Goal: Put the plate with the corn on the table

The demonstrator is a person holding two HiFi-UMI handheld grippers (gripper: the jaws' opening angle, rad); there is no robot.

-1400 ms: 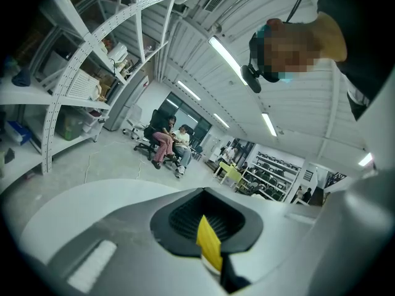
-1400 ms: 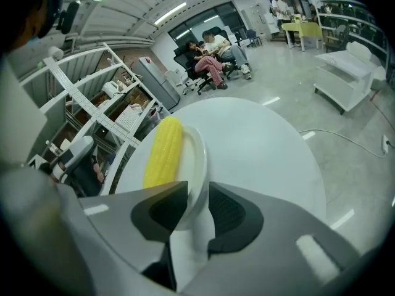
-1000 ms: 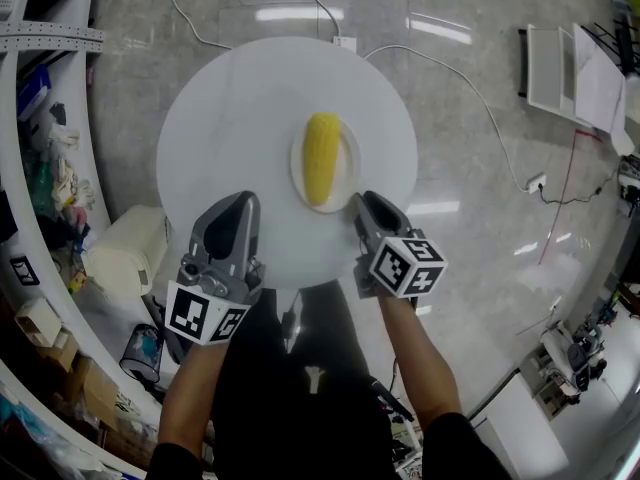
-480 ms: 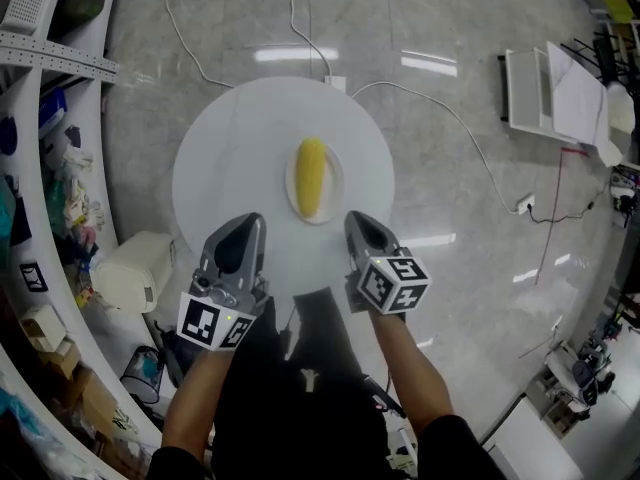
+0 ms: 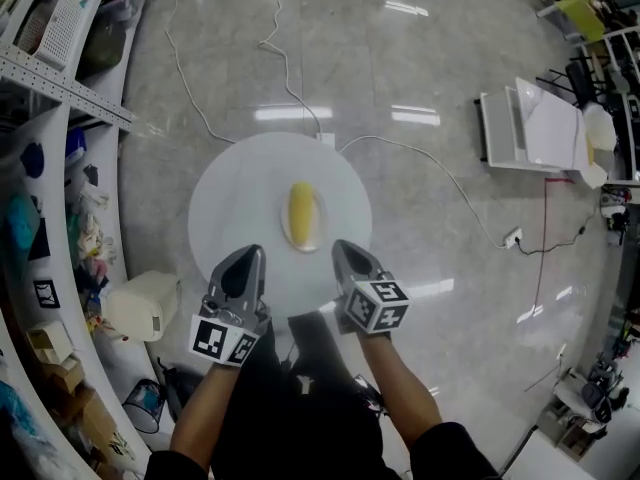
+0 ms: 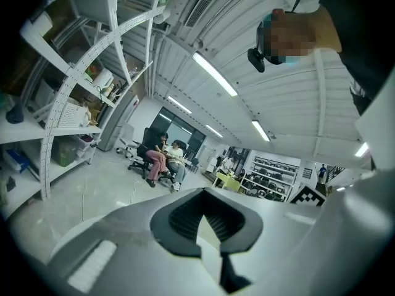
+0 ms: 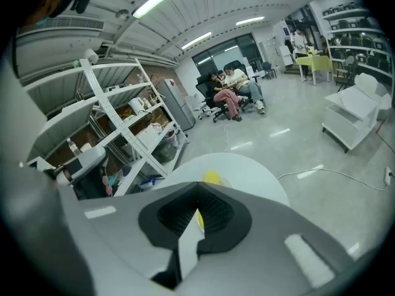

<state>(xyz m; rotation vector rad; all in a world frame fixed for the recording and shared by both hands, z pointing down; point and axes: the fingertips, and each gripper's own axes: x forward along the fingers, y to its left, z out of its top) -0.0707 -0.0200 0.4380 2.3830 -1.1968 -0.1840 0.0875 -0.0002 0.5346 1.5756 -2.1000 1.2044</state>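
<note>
Fingers (image 7: pixel 216 221) shut and empty on both sides, plate already on the bench
Head view: left gripper (image 5: pixel 240 268) and right gripper (image 5: pixel 352 263) near but apart from plate (image 5: pixel 284 223) bearing corn (image 5: pixel 302 214), mid-bench (image 5: pixel 225 208). Left gripper view: closed on nothing. Right gripper view: closed, corn (image 7: pixel 212 177) beyond. Seemingly past placing; next, only keeping clear

1 corn cob (image 5: pixel 303 215), 1 plate (image 5: pixel 322 218), 1 round table (image 5: pixel 230 208), 2 grippers (image 5: pixel 243 255) (image 5: pixel 347 250), 2 seated people (image 7: pixel 229 94)
</note>
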